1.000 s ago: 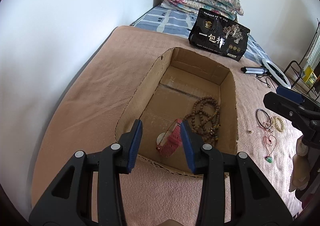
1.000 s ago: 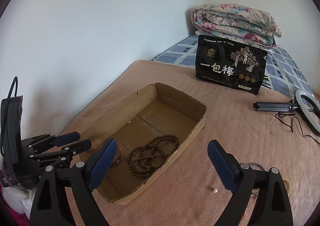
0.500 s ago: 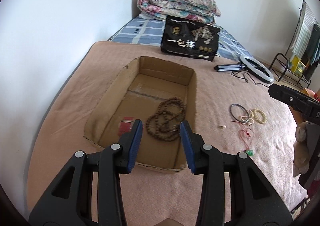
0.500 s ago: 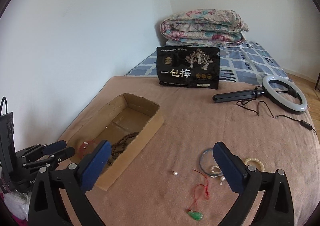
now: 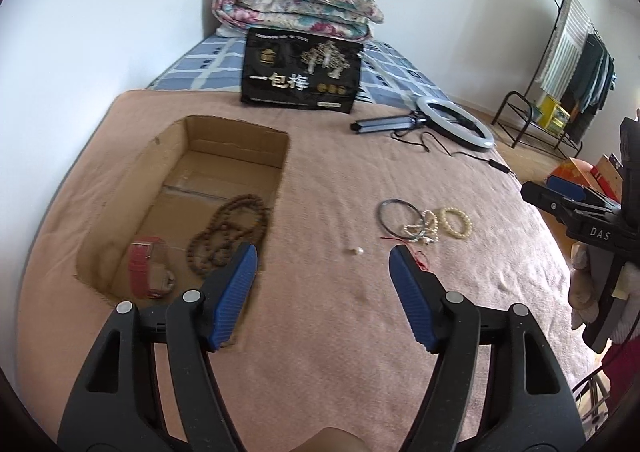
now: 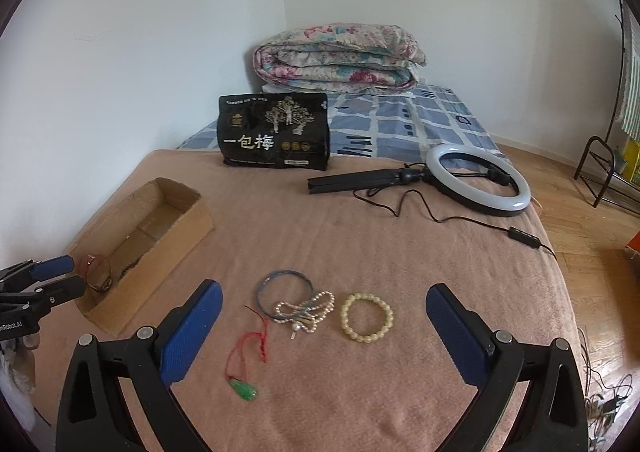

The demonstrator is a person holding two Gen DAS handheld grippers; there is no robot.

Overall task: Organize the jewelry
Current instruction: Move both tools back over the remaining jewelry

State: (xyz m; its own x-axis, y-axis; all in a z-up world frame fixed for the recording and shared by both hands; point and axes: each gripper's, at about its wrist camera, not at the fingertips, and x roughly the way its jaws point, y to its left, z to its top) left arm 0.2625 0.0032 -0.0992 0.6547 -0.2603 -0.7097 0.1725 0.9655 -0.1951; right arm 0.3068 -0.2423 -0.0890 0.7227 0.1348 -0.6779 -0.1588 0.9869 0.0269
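Observation:
A cardboard box (image 5: 236, 139) on the pink blanket holds a brown bead necklace (image 5: 228, 232) and a red watch (image 5: 146, 266). My left gripper (image 5: 322, 266) hovers just right of the box; its jaws are opening with nothing between them, and a loose pearl (image 5: 355, 251) lies ahead. My right gripper (image 6: 324, 288) stands open above a dark bangle (image 6: 262, 288), a pearl strand (image 6: 318, 304), a cream bead bracelet (image 6: 366, 338) and a red cord with a green pendant (image 6: 244, 390). None of these is touched.
A black printed bag (image 6: 274, 129) stands behind the box. A ring light (image 6: 478, 179) with folded tripod and cable lies at the back right. A folded floral quilt (image 6: 338, 57) sits at the head. White wall on the left, bed edge and metal rack (image 5: 536, 119) right.
Both grippers have swung right, away from the box and toward the loose jewelry. The left jaws have spread wider. The red watch now lies in the box, clear of the left jaws.

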